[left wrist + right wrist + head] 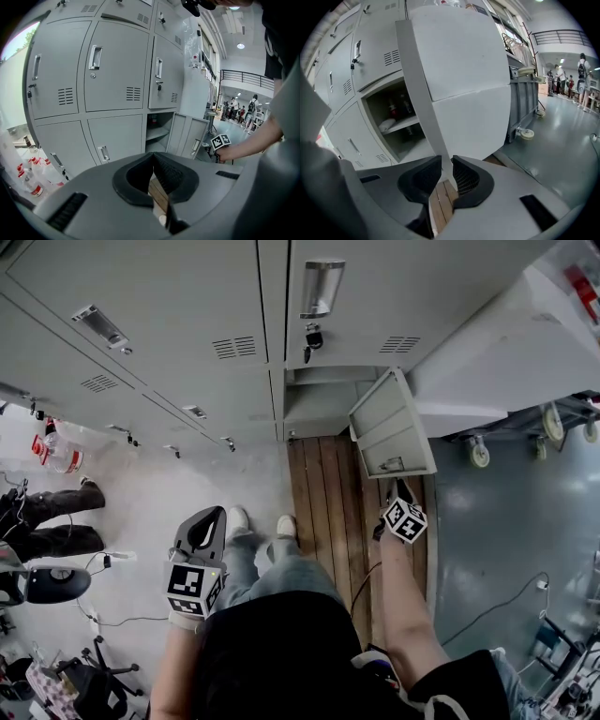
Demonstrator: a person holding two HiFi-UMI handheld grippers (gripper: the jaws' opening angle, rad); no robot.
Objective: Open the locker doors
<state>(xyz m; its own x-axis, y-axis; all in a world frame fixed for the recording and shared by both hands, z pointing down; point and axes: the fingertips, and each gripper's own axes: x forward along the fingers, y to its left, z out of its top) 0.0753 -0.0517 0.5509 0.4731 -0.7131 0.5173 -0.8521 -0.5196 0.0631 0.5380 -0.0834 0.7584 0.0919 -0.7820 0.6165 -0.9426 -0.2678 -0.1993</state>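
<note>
A bank of grey lockers [141,315] faces me. One lower locker door [389,427] stands swung open over the wooden platform [323,512], and its compartment [393,122] holds a shelf with a bottle and a white bundle. My right gripper [398,487] reaches the door's lower free edge. In the right gripper view that edge of the door [459,70] runs down between the pads of the right gripper [446,164], which pinch it. My left gripper [208,521] hangs near my waist, away from the lockers. Its jaws [152,157] are shut and hold nothing.
A white cabinet on casters [525,362] stands just right of the open door. A seated person's legs [56,512], an office chair [56,585], bottles [56,451] and floor cables [122,620] are on the left. People stand far off in the hall [581,70].
</note>
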